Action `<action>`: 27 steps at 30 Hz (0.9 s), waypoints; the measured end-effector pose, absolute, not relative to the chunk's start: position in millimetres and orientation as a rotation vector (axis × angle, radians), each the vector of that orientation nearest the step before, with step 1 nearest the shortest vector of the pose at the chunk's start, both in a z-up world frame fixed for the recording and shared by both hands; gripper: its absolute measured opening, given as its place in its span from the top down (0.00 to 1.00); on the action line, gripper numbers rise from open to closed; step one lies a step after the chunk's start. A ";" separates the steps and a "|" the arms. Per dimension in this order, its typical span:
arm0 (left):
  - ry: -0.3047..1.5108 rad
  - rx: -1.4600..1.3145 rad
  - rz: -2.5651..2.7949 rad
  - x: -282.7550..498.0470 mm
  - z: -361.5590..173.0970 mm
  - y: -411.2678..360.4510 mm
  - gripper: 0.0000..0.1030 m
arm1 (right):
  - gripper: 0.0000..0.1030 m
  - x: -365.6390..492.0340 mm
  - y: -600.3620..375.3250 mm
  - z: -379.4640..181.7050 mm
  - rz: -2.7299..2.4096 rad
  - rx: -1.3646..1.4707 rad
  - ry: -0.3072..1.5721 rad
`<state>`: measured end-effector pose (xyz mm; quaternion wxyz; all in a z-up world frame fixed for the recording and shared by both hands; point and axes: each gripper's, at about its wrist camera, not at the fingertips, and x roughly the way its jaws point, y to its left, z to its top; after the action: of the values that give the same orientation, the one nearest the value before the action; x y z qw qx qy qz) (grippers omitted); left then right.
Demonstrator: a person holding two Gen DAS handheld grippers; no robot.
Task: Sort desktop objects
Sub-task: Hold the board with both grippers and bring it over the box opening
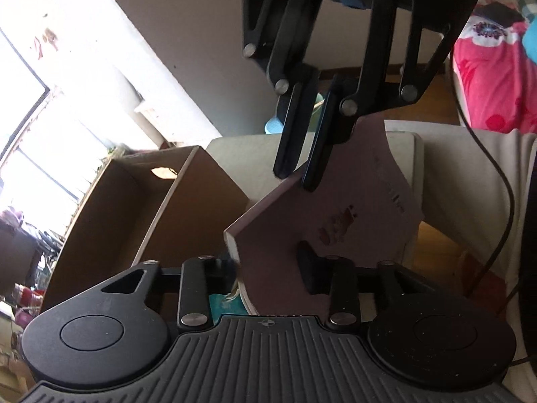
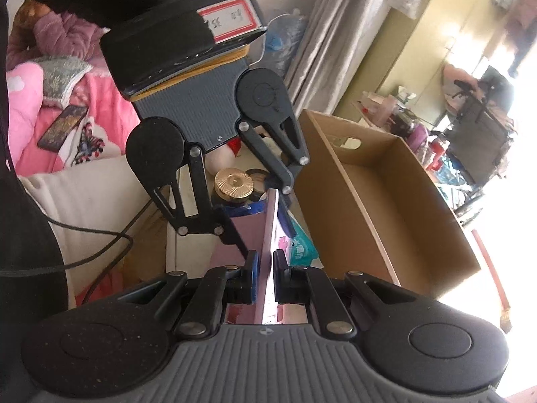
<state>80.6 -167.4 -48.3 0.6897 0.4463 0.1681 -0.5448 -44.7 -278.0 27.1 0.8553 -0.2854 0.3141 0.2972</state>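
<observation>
A thin pink book is held in the air between both grippers. My left gripper is shut on its near edge. My right gripper comes in from above in the left wrist view and is shut on the book's far edge. In the right wrist view I see the book edge-on between my right gripper's pads, with the left gripper clamped on its far end. An open, empty cardboard box stands just right of the book; it also shows in the left wrist view.
A gold-lidded jar and a dark round tin sit on the white table beyond the book. A teal wipes pack lies by the box. A black cable hangs at left. A bed with pink bedding is behind.
</observation>
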 end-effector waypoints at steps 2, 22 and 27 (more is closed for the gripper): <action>0.397 0.970 -1.223 82.2 -47.4 -166.9 0.73 | 0.89 -47.5 -283.7 25.2 0.599 -0.557 0.687; 0.452 0.834 -1.119 68.1 -40.8 -145.9 0.77 | 0.73 -81.8 -377.5 -51.5 0.224 -0.067 0.758; 0.459 0.758 -1.080 70.5 -30.0 -133.3 0.77 | 0.83 -88.1 -379.0 -37.7 0.203 -0.040 0.710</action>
<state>70.5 -133.3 -30.0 0.7657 0.3489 0.2114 -0.4973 -88.1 -379.0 -37.7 0.9325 -0.0195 0.3469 0.0990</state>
